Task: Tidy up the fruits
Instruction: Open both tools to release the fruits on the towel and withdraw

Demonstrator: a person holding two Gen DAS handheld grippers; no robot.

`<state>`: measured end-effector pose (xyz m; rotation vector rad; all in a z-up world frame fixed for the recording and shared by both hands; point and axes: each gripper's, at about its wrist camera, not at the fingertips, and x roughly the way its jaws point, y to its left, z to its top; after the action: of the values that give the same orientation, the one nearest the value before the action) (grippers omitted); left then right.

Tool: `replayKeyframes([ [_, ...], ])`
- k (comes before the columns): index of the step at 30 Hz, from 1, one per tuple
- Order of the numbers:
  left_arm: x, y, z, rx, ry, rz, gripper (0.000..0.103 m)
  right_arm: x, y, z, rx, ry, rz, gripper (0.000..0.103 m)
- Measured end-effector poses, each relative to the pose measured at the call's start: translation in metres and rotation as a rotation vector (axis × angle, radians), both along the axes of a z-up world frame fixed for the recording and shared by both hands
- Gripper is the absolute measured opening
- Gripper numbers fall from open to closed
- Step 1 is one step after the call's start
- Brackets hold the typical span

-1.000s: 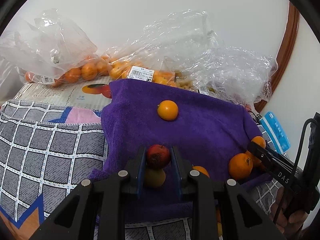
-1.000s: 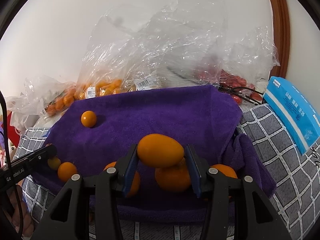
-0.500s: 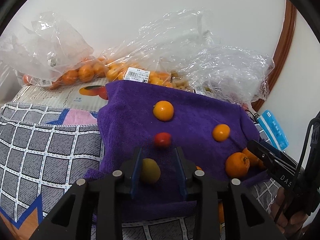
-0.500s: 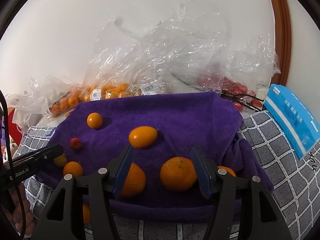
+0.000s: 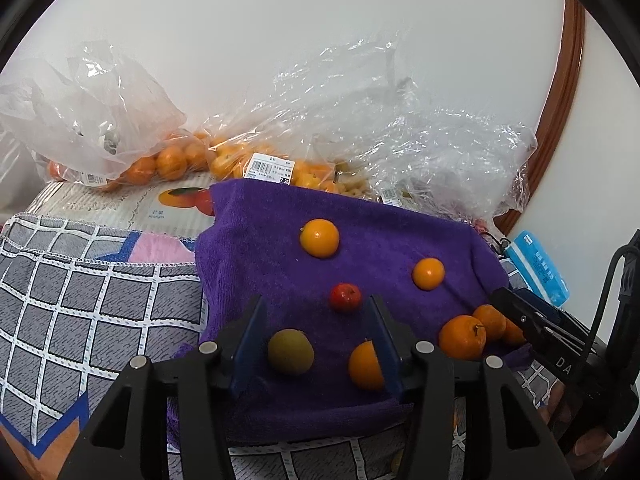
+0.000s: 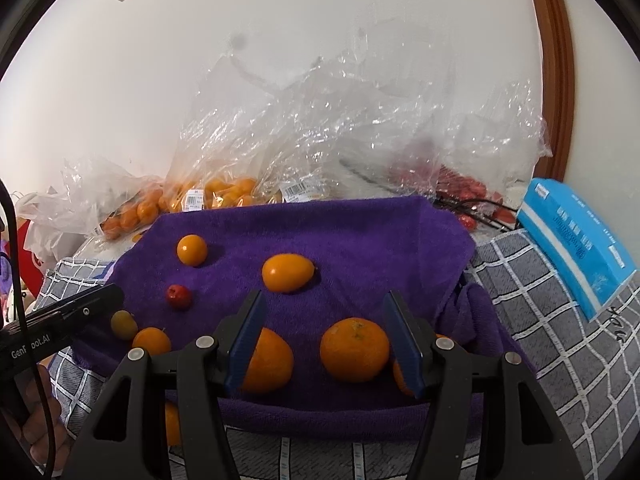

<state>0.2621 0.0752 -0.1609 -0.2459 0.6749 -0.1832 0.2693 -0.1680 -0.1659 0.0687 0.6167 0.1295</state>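
Note:
A purple towel [image 5: 384, 232] [image 6: 360, 232] holds loose fruit. In the left wrist view my left gripper [image 5: 316, 340] is open and empty above the towel's near edge; a small red fruit [image 5: 345, 297] lies just beyond it, a yellow-green fruit [image 5: 290, 351] between its fingers on the towel. In the right wrist view my right gripper [image 6: 324, 340] is open and empty; an oval orange fruit [image 6: 287, 278] lies beyond it, a mandarin [image 6: 354, 349] between its fingers. The red fruit [image 6: 179, 296] shows to the left.
Clear plastic bags of oranges [image 5: 168, 162] [image 6: 224, 196] and red fruit [image 6: 460, 190] stand behind the towel. A blue tissue pack [image 6: 576, 236] lies at the right. A grey checked cloth [image 5: 80, 300] covers the surface. More oranges [image 5: 462, 337] lie on the towel.
Both grippers opened and drew back. The left let go of the red fruit and the right let go of the oval orange fruit; both now rest on the towel.

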Motion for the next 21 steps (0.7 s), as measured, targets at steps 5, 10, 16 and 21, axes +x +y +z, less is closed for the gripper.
replayKeyframes([
  [5,-0.002,-0.001,0.002,0.008,-0.009,0.007,0.049,-0.001,0.002,0.005,0.005,-0.003,-0.022,0.06],
  [10,-0.003,-0.006,0.003,0.061,-0.017,0.028,0.049,-0.003,0.006,0.011,0.002,0.046,0.007,0.06],
  [16,-0.003,0.001,0.008,0.048,-0.013,0.057,0.049,-0.019,0.013,0.019,-0.018,0.083,0.036,0.06],
  [21,-0.01,0.002,0.022,0.047,-0.026,0.037,0.049,-0.034,0.016,0.018,-0.02,0.133,0.041,0.06],
])
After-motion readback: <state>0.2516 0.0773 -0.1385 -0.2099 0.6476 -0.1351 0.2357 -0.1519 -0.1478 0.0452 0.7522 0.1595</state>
